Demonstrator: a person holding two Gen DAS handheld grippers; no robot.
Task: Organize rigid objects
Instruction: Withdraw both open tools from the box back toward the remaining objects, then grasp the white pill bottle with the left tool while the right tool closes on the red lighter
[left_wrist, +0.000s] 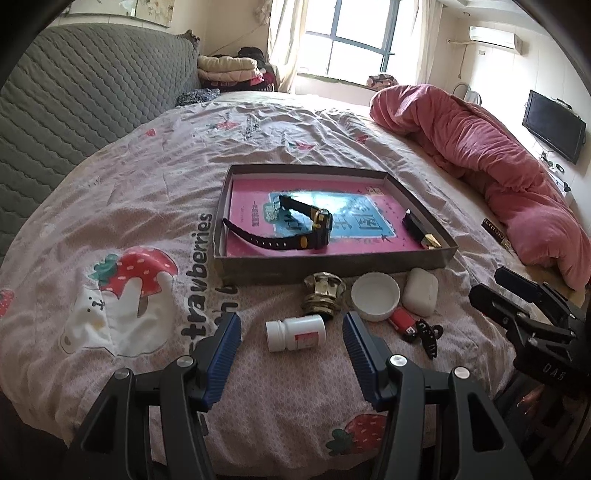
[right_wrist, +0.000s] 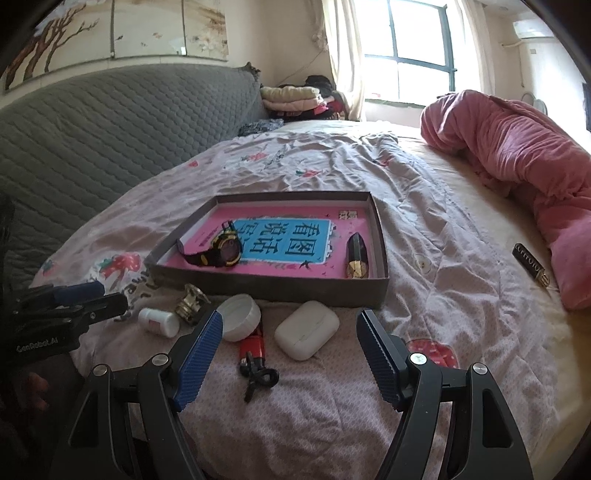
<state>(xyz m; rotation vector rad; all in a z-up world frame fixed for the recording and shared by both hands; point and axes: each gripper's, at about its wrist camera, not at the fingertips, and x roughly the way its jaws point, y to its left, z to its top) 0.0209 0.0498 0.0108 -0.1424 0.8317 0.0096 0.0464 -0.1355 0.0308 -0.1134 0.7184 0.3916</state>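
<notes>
Cardboard tray (left_wrist: 332, 267), shallow and brown with a glossy pink book inside, lies ahead of my left claw (left_wrist: 291, 354), holding a black rubbery watch (left_wrist: 295, 227). Nearer sit a smooth white earbud case (right_wrist: 306, 329) and cylindrical pill bottle (left_wrist: 295, 333). My right claw (right_wrist: 290, 358) gapes wide too.

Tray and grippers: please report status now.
Left gripper open, pill bottle between its fingers. Right gripper open, empty. Tray holds watch. Nothing blocking.
</notes>
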